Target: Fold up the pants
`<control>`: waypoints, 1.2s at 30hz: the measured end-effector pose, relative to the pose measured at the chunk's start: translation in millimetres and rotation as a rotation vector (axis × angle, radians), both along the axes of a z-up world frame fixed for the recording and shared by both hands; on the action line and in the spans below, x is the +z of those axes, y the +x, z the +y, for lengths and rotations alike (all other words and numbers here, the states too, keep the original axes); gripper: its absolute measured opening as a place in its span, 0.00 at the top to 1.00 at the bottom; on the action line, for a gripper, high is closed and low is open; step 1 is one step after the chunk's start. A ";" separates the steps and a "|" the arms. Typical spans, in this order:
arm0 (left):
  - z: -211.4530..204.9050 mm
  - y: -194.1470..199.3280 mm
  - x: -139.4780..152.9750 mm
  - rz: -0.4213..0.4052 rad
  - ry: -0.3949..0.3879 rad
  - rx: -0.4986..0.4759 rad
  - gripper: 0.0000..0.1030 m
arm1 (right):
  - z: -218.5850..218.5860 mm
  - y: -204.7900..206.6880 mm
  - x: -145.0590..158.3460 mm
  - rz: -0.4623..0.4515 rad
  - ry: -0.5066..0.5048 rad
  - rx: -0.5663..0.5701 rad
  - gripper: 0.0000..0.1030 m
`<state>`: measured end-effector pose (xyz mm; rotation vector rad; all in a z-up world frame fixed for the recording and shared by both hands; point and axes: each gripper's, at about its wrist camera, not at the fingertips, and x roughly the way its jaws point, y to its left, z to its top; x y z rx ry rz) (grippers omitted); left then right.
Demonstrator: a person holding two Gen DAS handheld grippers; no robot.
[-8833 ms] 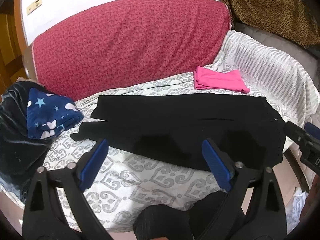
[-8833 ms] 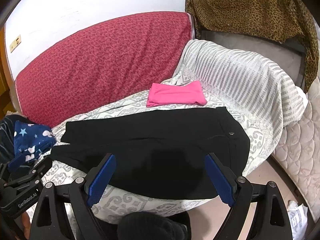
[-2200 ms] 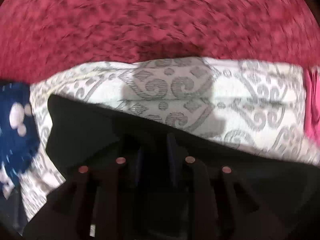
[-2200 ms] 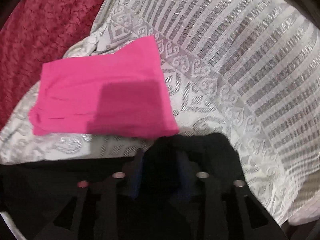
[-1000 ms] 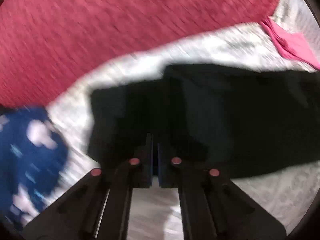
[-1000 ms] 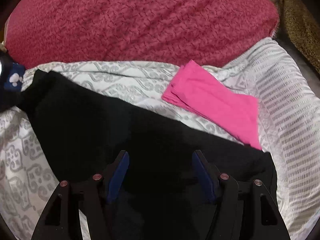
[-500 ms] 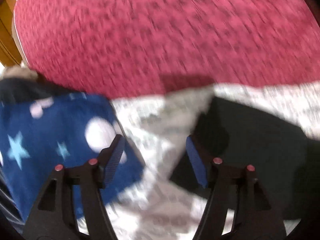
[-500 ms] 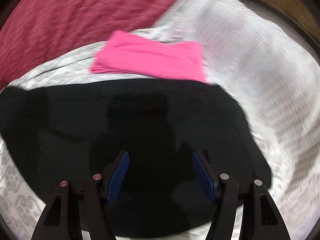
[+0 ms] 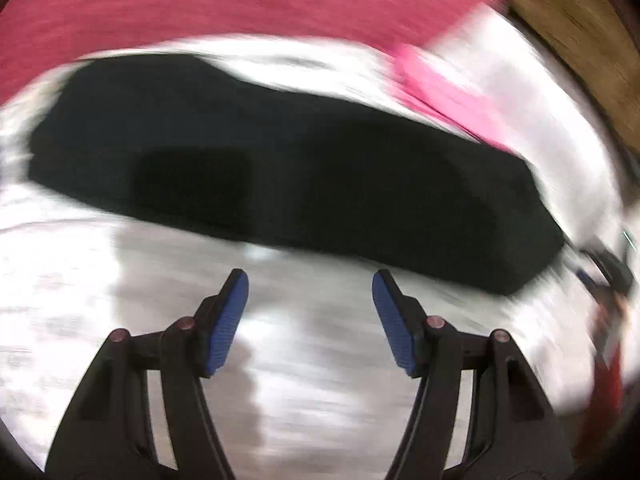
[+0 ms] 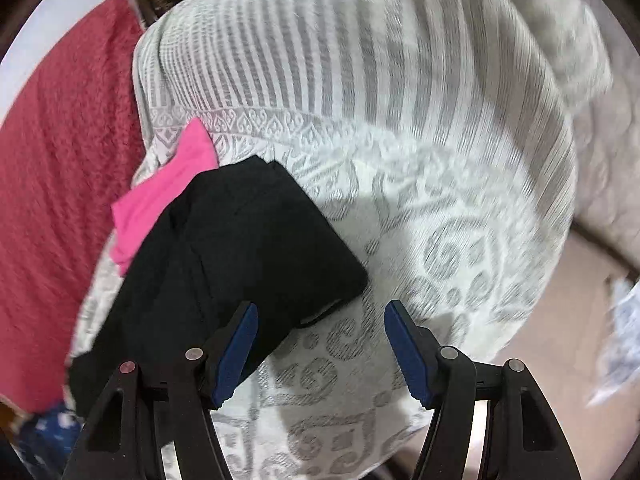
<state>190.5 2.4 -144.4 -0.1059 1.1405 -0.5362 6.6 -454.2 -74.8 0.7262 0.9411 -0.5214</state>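
Lying on bedspread: black pants, folded into one long band on the white-and-grey patterned bedspread; waist end reaches toward its right edge.
Left gripper: jaws spread wide, nothing between the blue pads, hovering over bare bedspread just short of the pants' near edge; view badly blurred.
Right gripper: jaws wide apart, empty; left pad over the pants' waist corner, right pad over bedspread.
Pink garment: folded, partly tucked under the pants' far edge.
Red cushion: along the bedspread's far side.
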 end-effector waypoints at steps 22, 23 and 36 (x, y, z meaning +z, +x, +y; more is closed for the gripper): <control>-220.4 -33.5 1.3 -0.174 0.048 -0.420 0.29 | -11.6 25.8 -21.4 -0.148 0.147 0.096 0.25; -218.1 -34.4 -4.1 -0.162 0.061 -0.416 0.29 | -11.0 25.3 -20.9 -0.145 0.146 0.097 0.25; -178.9 -21.5 -24.6 -0.135 0.112 -0.289 0.29 | -3.8 21.0 -18.4 -0.121 0.105 0.102 0.25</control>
